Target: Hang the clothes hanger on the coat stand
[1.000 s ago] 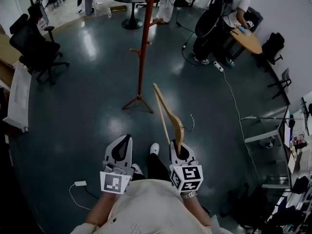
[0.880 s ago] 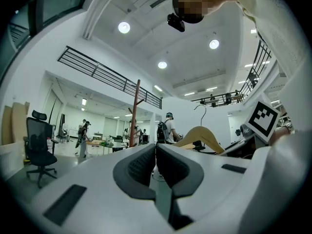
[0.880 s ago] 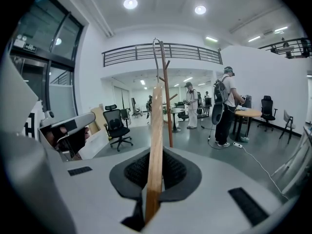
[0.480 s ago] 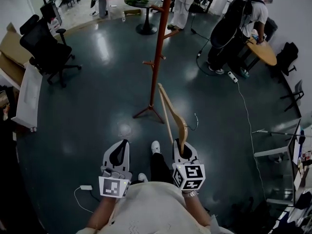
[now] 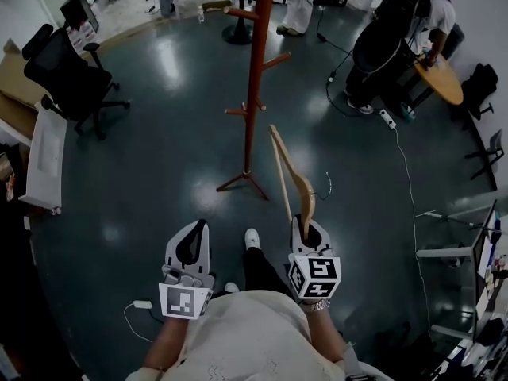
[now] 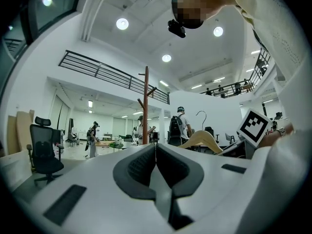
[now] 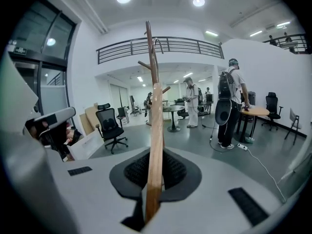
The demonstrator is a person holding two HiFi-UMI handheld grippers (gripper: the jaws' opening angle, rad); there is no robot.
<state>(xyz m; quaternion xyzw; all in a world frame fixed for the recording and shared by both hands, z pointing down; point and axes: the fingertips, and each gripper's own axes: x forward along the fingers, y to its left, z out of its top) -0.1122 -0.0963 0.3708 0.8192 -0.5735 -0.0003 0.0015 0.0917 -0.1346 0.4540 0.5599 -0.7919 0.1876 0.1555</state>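
Note:
My right gripper (image 5: 305, 227) is shut on one arm of a wooden clothes hanger (image 5: 290, 178), which rises away from me toward the coat stand. In the right gripper view the hanger (image 7: 155, 145) stands edge-on between the pads, its metal hook at the top. The red-brown coat stand (image 5: 252, 94) with short pegs and a spread-leg foot stands on the floor a little ahead and left of the hanger; in the right gripper view the coat stand (image 7: 151, 52) is right behind it. My left gripper (image 5: 190, 243) is shut and empty, its pads (image 6: 155, 165) touching.
A black office chair (image 5: 67, 78) and a white board (image 5: 44, 155) stand at the left. A person with a backpack (image 5: 397, 30) leans at a round wooden table (image 5: 444, 78) at the right. A cable (image 5: 405, 181) runs over the dark floor. A white plug (image 5: 142, 305) lies near my left foot.
Both grippers and the hanger have moved forward toward the coat stand, which now stands closer and larger in the head view. The grip on the hanger is unchanged.

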